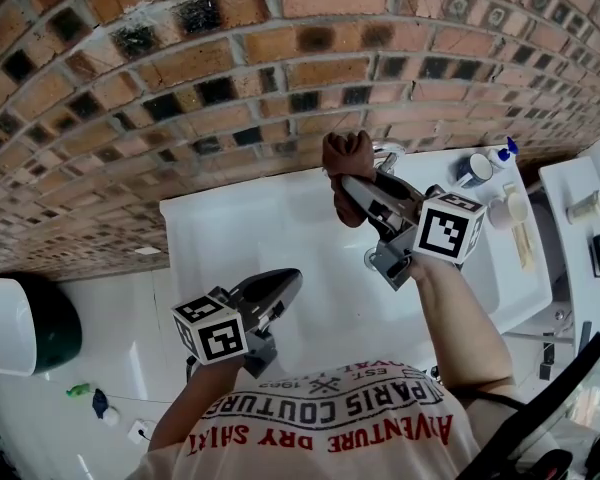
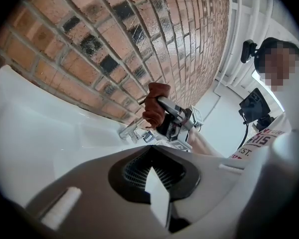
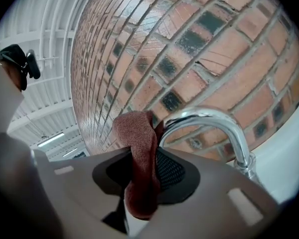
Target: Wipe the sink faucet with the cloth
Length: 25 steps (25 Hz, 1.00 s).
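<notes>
A rust-brown cloth point(image 1: 348, 158) is bunched at the tip of my right gripper point(image 1: 354, 184), which is shut on it. The cloth is held against the top of the chrome faucet point(image 1: 386, 152) at the back of the white sink point(image 1: 230, 228). In the right gripper view the cloth point(image 3: 139, 153) hangs between the jaws, just left of the curved spout point(image 3: 214, 119). My left gripper point(image 1: 280, 290) hovers lower over the sink basin, away from the faucet, jaws together and holding nothing. The left gripper view shows the cloth point(image 2: 156, 103) above the faucet point(image 2: 130, 131).
A brick wall point(image 1: 230, 58) rises right behind the sink. A mug point(image 1: 474, 170), a blue-capped bottle point(image 1: 501, 154) and a pale cup point(image 1: 512, 208) stand on the sink's right ledge. A white and dark green bin point(image 1: 20, 324) sits at the far left.
</notes>
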{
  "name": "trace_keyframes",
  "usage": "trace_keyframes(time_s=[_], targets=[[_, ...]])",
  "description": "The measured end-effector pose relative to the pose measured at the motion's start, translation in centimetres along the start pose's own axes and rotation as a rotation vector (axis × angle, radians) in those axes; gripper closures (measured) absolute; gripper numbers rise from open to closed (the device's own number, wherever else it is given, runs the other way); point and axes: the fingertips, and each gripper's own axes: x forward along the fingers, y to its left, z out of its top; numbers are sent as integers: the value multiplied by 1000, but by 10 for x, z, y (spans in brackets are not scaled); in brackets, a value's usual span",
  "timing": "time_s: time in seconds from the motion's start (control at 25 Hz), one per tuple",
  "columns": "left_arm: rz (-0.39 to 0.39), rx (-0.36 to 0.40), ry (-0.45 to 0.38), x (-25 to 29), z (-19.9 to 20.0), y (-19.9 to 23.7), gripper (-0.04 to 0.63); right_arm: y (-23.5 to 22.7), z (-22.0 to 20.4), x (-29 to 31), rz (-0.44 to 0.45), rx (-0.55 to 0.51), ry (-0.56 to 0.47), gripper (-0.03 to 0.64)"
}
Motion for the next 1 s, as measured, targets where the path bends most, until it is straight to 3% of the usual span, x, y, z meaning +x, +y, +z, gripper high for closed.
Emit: trace_keyframes(time_s=[0.52,1.0], targets=[[-2,3,20,8,-3,-3,592,-35,53,-53,-80,-23,-151,512],[9,-5,44,18,-6,2,592,-94,39,-74,-177,40,-176,512]])
